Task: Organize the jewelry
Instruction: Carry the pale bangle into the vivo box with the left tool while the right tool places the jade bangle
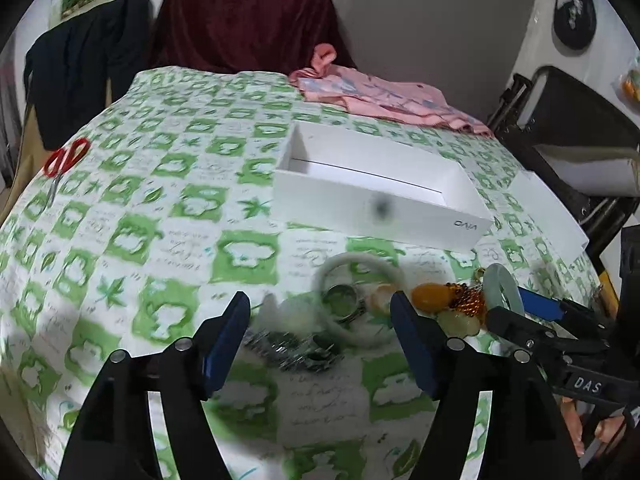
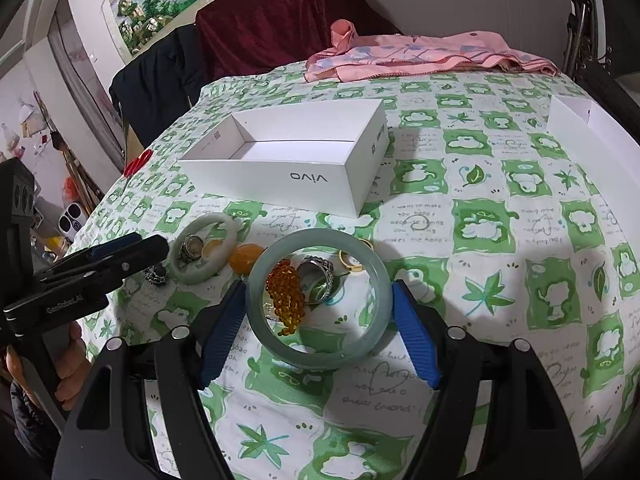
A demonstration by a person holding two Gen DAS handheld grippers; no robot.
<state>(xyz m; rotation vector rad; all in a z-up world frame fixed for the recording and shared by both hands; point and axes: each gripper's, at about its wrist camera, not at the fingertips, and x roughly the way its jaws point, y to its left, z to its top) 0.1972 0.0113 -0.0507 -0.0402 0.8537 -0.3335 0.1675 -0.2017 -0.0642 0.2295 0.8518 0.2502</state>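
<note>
On the green-checked tablecloth (image 2: pixel 500 208), near the open white box (image 2: pixel 280 168), the right gripper (image 2: pixel 318 312) spreads wide around the pale green bangle (image 2: pixel 256 300) without clamping it, while the left gripper (image 1: pixel 320 312) gapes over the white bangle (image 1: pixel 360 268).

Both wrist views, jewelry pile (image 2: pixel 280 276) shared
</note>
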